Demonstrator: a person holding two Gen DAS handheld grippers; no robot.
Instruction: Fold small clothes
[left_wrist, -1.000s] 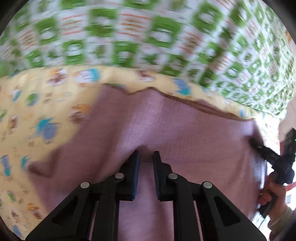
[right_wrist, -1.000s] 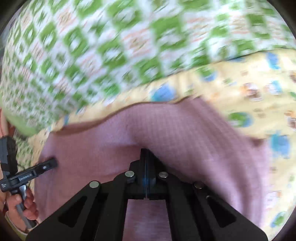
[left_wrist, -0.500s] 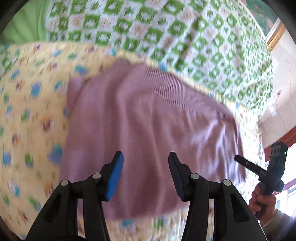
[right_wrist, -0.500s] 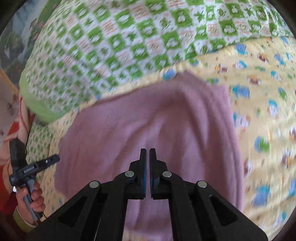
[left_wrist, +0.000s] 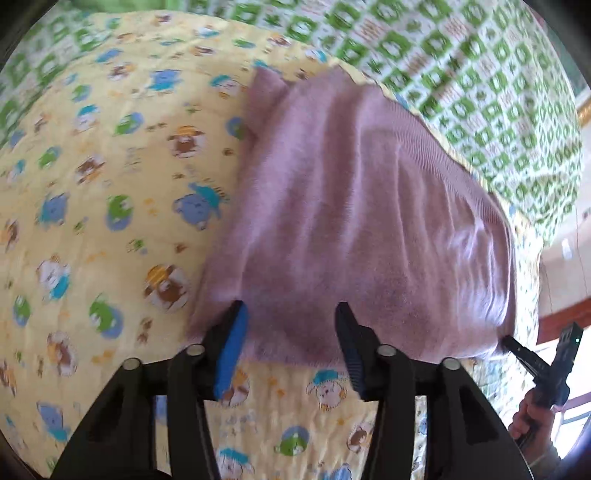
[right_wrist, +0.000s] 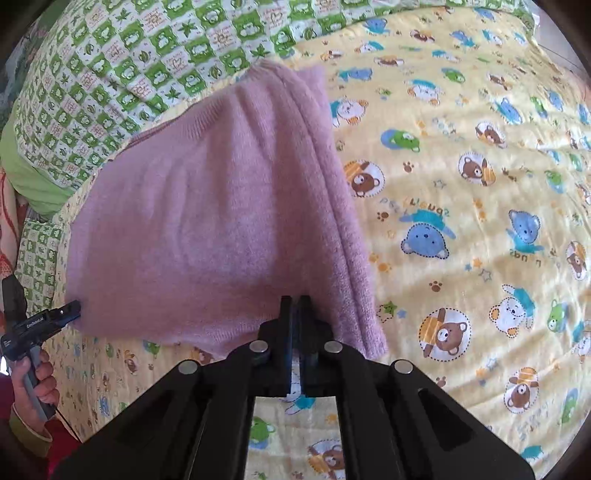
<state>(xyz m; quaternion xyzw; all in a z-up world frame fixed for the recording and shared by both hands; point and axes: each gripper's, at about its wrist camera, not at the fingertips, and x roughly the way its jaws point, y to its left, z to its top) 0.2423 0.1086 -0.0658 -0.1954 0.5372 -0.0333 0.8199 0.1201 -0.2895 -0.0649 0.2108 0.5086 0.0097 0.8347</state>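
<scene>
Left gripper (left_wrist: 291, 343) jaws wide apart over near edge of folded mauve knit sweater (left_wrist: 354, 221) on yellow cartoon-print quilt (left_wrist: 96, 206).

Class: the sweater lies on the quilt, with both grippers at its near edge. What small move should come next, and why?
Probably open the right gripper. Its jaws are shut at the near edge of the sweater, which lies folded and flat on the quilt, while the left gripper is open and holds nothing. Releasing would free both for the next fold.
</scene>
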